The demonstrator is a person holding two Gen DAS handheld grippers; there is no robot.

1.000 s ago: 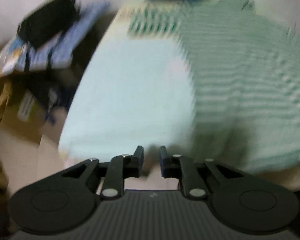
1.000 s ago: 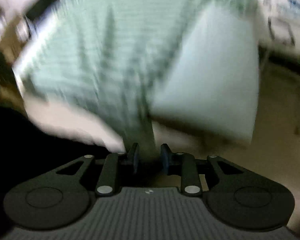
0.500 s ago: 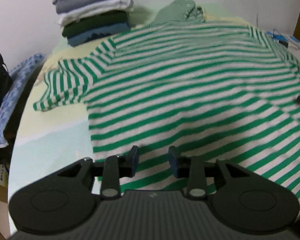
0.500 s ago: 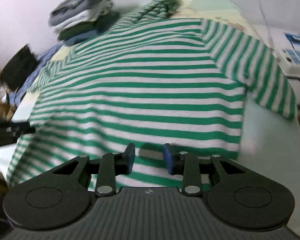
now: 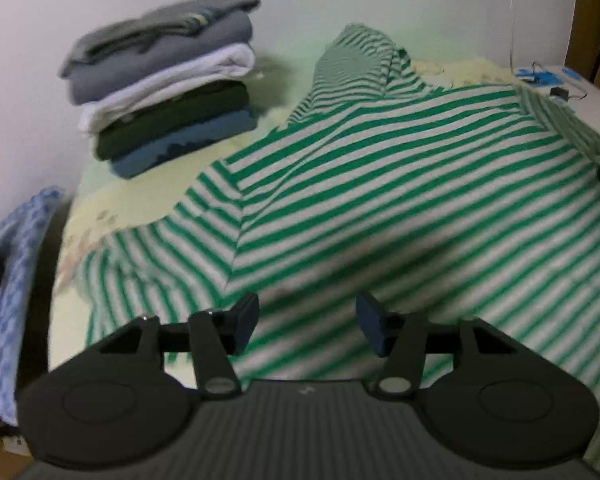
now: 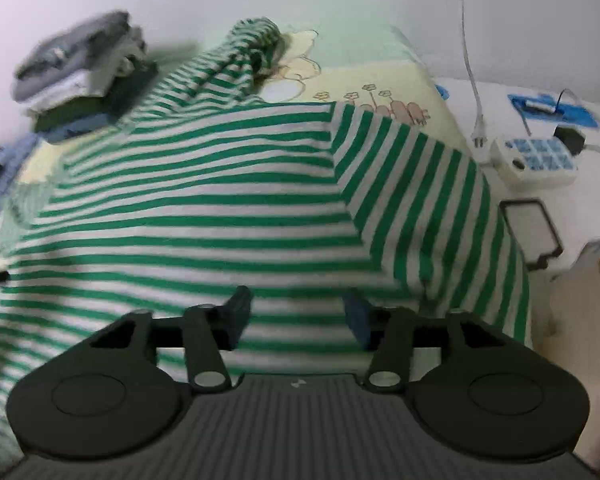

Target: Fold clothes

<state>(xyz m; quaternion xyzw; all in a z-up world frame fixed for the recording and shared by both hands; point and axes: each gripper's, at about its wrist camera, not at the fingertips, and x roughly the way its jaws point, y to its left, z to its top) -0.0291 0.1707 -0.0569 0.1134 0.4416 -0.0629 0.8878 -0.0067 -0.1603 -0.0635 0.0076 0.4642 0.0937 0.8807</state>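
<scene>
Shirt: green-and-white striped shirt (image 5: 400, 200) lies spread flat over the bed (image 6: 380, 76), hood or collar end bunched up toward the wall, sleeves out to both sides.
Bed: pale yellow-green sheet with a cartoon print, pushed against a white wall (image 5: 100, 8).
Left tool (image 5: 307, 322): jaws opening, nothing pinched, striped fabric just shows through the gap below; so it's released.
Right tool (image 6: 296, 314): same deal, jaws opening over the shirt's lower part near the right sleeve, pads not pressing on any cloth.
Folded stack (image 5: 164, 92): pile of folded clothes at the far left corner of the bed, grey on top, then white, dark, blue at the bottom. Sits apart from the shirt.
Left edge: blue patterned cloth (image 5: 16, 280) hanging beside the bed, kinda blurry so can't say what it is.
Right side: white power strip (image 6: 536, 160) with blue sockets and a white cable (image 6: 470, 60) on a white surface next to the bed.
</scene>
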